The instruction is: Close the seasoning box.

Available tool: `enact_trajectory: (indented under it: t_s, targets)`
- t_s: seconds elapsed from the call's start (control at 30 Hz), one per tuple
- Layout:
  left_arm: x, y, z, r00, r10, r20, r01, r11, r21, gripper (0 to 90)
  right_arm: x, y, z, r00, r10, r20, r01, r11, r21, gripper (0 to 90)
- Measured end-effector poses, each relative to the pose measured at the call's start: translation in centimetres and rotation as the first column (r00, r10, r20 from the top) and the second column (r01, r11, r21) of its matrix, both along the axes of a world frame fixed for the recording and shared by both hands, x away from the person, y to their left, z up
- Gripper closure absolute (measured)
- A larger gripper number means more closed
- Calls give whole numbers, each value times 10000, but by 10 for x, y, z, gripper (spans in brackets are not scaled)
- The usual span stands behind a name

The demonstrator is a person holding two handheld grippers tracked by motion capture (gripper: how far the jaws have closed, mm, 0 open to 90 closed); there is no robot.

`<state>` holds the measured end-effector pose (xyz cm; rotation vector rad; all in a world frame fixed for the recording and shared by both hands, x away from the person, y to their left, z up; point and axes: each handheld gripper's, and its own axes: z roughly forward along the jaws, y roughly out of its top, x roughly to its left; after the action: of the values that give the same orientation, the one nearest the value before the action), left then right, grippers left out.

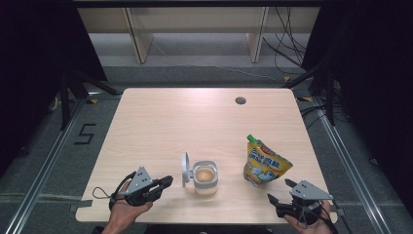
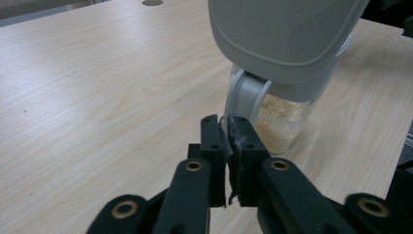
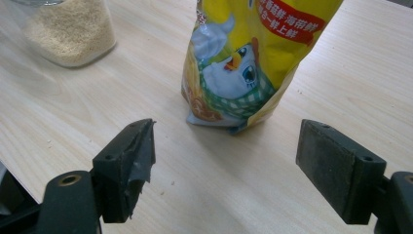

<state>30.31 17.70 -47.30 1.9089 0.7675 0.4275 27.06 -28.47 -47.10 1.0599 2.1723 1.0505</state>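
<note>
While the jar (image 1: 205,176) is standing near the front middle of the table (image 1: 160,122), its grey lid (image 1: 185,169) is being held swung open on its hinge, upright at the jar's left side in the high view. Pale crumbs are filling the lower part of the clear jar (image 2: 280,124). Just left of the jar, the left gripper (image 1: 167,181) is being held low over the table in a hand (image 1: 127,209), with its tips pointed at the jar and the raised lid (image 2: 282,36). Its jaws are being kept pressed together with nothing between them, as is seen in the left gripper view, where the gripper (image 2: 227,127) is stopped just short of the hinge; whether it is touching the jar cannot be told.

To the right of the jar, and apart from it, a yellow pouch (image 1: 264,163) with a green cap is standing upright. In the right gripper view the pouch (image 3: 248,58) is printed with a cartoon bird and red lettering. The right gripper (image 1: 280,191) is being held near the front right corner, just in front of the pouch, with its jaws spread wide and nothing being pinched; the pouch is standing beyond the gap of the gripper (image 3: 226,146), untouched.
</note>
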Motion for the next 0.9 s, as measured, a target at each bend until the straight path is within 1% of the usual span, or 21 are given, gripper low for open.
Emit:
enact_trajectory:
  t_s: [0.03, 0.07, 0.1, 0.13, 0.17, 0.2, 0.27, 0.3, 0.33, 0.37, 0.4, 0.43, 0.47, 0.53, 0.6, 0.67, 0.7, 0.73, 0.77, 0.8, 0.9]
  targets:
    - [0, -2, 1, 10000, 9, -55, -10, 9999, -155, 875, -1, 1, 0, 9994, -9, -334, 14, 9999, 145, 231]
    - [0, -2, 1, 10000, 9, -55, -10, 9999, -155, 884, -1, 1, 0, 9994, -9, -334, 14, 9999, 145, 231]
    - [0, -2, 2, 9999, -121, 7, 121, 9999, -94, 884, 0, 0, 0, 9999, 73, -92, -73, 10000, -1, 232]
    - [0, -3, 4, 9998, -174, 24, 175, 9998, -119, 888, -2, 2, 0, 9990, -205, -403, 212, 9996, 181, 232]
    - [0, -4, 5, 9996, -279, 83, 280, 9994, -178, 889, -2, 2, 0, 9991, -149, -396, 155, 9998, 152, 234]
    - [-1, -6, 6, 9998, -206, 27, 207, 9995, -226, 889, -3, 2, 0, 9987, -200, -465, 212, 9994, 258, 235]
    - [0, -7, 9, 9993, -348, 130, 349, 9993, -94, 890, -2, 2, 0, 9991, -175, -389, 183, 9996, 212, 237]
    - [0, -8, 10, 9991, -391, 138, 392, 9992, -64, 890, -3, 2, 1, 9987, -213, -452, 223, 9995, 226, 237]
    - [1, -10, 11, 9990, -432, 142, 433, 9990, -92, 891, -2, 2, 1, 9989, -207, -413, 216, 9995, 219, 237]
    - [0, -11, 12, 9990, -426, 129, 427, 9991, -35, 891, -2, 1, 1, 9995, -169, -251, 174, 9997, 162, 240]
    - [0, -11, 12, 9990, -426, 129, 427, 9991, -35, 891, -2, 1, 1, 9995, -169, -251, 174, 9997, 162, 240]
    - [1, -15, 12, 9989, -465, 106, 467, 9988, -177, 891, 0, -1, 2, 10000, -31, 62, 31, 10000, 42, 251]
    - [2, -15, 14, 9980, -602, 210, 603, 9982, -41, 891, 0, -1, 2, 10000, -40, 84, 39, 10000, 44, 251]
    - [2, -16, 15, 9981, -574, 240, 575, 9983, -5, 891, 0, -1, 2, 10000, -46, 62, 46, 10000, 57, 250]
    - [3, -17, 18, 9978, -577, 327, 582, 9982, -133, 891, 0, -1, 2, 10000, -41, 74, 41, 10000, 4, 249]
    - [3, -18, 24, 9976, -602, 333, 608, 9980, -173, 891, 0, -1, 2, 10000, -23, 91, 23, 10000, -46, 249]
    - [2, -19, 26, 9979, -593, 268, 600, 9978, -291, 891, 0, 0, 2, 10000, -13, 90, 14, 10000, -59, 249]
    - [4, -18, 28, 9954, -822, 498, 831, 9964, -153, 891, -1, 1, 2, 9997, -89, -218, 91, 9999, 95, 249]
    - [4, -19, 30, 9968, -676, 429, 683, 9975, -169, 891, -1, 1, 1, 9999, -28, -134, 29, 10000, 41, 249]
    - [5, -20, 31, 9968, -676, 430, 685, 9974, -207, 891, 0, 0, 1, 10000, 35, 56, -34, 10000, -62, 249]
    - [6, -22, 33, 9963, -768, 386, 780, 9965, -291, 891, 1, 0, 1, 10000, 16, 94, -15, 10000, -80, 249]
